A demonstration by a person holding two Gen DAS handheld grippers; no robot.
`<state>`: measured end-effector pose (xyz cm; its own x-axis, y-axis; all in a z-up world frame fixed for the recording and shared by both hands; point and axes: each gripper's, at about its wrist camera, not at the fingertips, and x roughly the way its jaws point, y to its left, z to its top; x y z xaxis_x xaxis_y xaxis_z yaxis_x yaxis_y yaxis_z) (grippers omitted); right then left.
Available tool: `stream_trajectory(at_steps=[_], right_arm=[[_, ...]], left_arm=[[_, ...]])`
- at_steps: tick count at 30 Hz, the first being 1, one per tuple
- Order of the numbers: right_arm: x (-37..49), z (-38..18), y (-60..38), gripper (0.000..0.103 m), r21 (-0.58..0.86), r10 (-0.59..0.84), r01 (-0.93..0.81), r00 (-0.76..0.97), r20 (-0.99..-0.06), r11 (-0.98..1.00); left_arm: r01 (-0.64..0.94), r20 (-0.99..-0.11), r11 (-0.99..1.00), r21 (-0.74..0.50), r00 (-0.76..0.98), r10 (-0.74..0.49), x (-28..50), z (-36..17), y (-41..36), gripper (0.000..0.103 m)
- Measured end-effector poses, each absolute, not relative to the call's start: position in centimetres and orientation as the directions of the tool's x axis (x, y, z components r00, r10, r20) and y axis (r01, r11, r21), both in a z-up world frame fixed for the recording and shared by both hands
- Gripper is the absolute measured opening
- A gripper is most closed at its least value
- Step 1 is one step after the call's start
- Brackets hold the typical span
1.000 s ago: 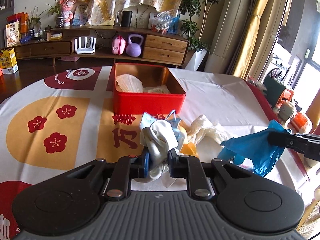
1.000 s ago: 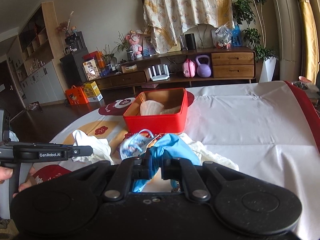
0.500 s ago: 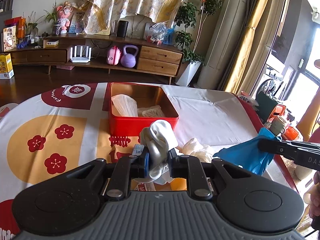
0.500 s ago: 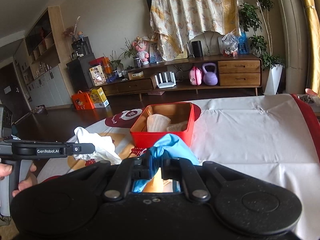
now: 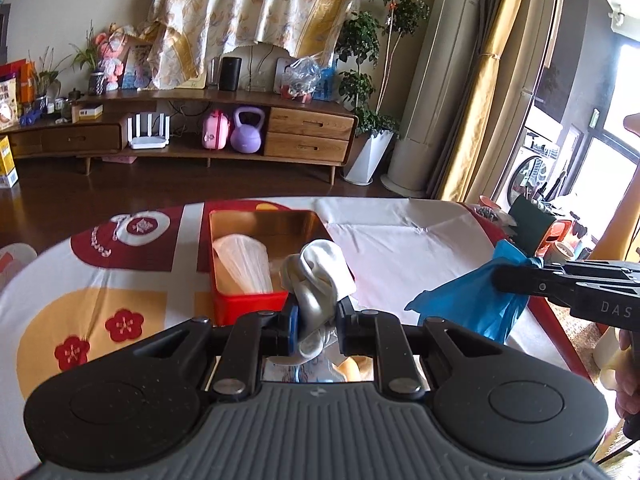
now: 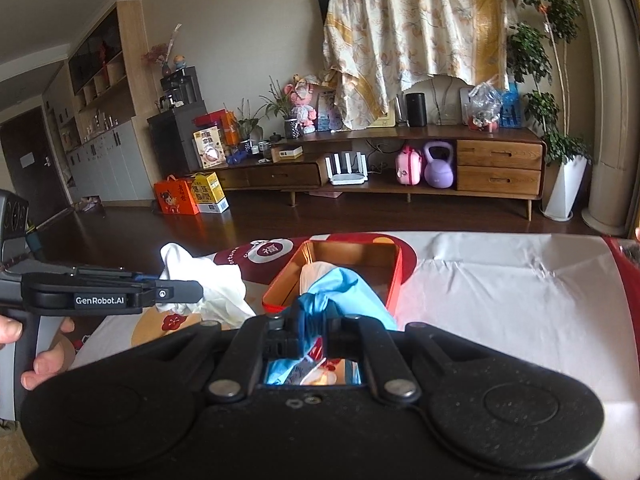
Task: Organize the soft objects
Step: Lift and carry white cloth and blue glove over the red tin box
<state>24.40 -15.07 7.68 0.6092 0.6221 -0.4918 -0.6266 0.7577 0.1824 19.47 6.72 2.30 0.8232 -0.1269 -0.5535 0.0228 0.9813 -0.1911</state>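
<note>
My left gripper (image 5: 316,322) is shut on a bundled white and grey cloth (image 5: 320,276), held above the table just in front of the red tin box (image 5: 240,304). The box holds a folded white item (image 5: 242,264). My right gripper (image 6: 308,330) is shut on a crumpled blue glove (image 6: 344,292), lifted near the same red box (image 6: 394,288). In the left wrist view the blue glove (image 5: 468,304) hangs from the right gripper at the right. The right wrist view has the white cloth (image 6: 204,284) hanging from the left gripper at the left.
The table wears a white, red and yellow cloth (image 5: 100,304) with flower prints. More soft items lie on it under the grippers, mostly hidden. Beyond the table stand a low wooden sideboard (image 6: 400,168) and potted plants (image 5: 372,80). A person's hand (image 6: 40,356) grips the left handle.
Both grippers have risen with their loads and moved toward the red box. The pile of soft items on the table has slipped below the gripper bodies.
</note>
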Motion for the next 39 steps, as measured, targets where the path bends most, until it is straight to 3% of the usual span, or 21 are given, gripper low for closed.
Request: stream_trajectory(at_steps=[16,39], right_arm=[[31.5,7.3,-10.3,0.007,0.089,0.62,-0.667,0.624,-0.475,0.74],[42.5,-0.7,-5.6,0.01,0.229,0.585,-0.569,0.586,-0.561,0.79]], left_arm=[[0.005,-0.586,0.991,-0.135,0.806,-0.084,28.0,2.3,8.9,0.018],[-0.028,-0.69,0.998,-0.061,0.724,-0.021,38.7,-5.1,10.0,0.018]])
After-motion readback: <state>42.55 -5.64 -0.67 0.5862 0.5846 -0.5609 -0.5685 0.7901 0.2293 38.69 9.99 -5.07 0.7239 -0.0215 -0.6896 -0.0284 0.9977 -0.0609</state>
